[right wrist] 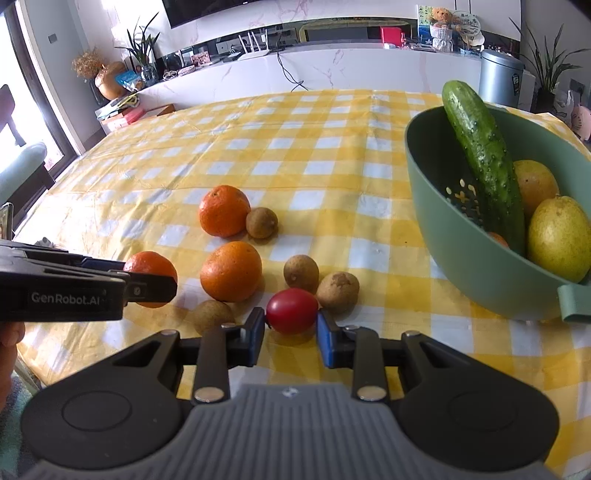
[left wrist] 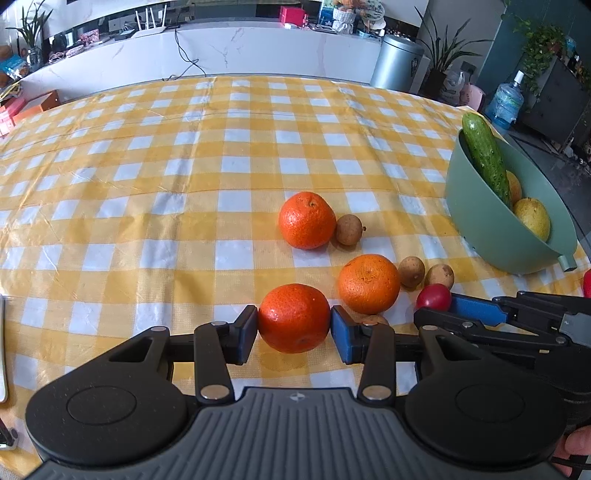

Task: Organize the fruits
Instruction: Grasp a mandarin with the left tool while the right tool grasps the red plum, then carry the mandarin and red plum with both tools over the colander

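Left tool (left wrist: pixel 293 326) clamps a round orange mandarin (left wrist: pixel 293 318), right tool (right wrist: pixel 290 325) a small red tomato (right wrist: pixel 291 311); lift both gently toward the green plastic bowl (right wrist: pixel 461 236)

cucumber (right wrist: pixel 484 162) in bowl (right wrist: pixel 461 258), right of tangerines (right wrist: pixel 231 271)

A yellow-and-white checked tablecloth (left wrist: pixel 221 155) covers the table. Beyond it runs a white marble-patterned counter (right wrist: pixel 369 66) carrying a white router (right wrist: pixel 255 51) and a red box (right wrist: pixel 391 34). A silver cylindrical bin (left wrist: pixel 397 61) stands beside potted plants (left wrist: pixel 443 55). A blue water jug (left wrist: pixel 504 101) stands farther right.
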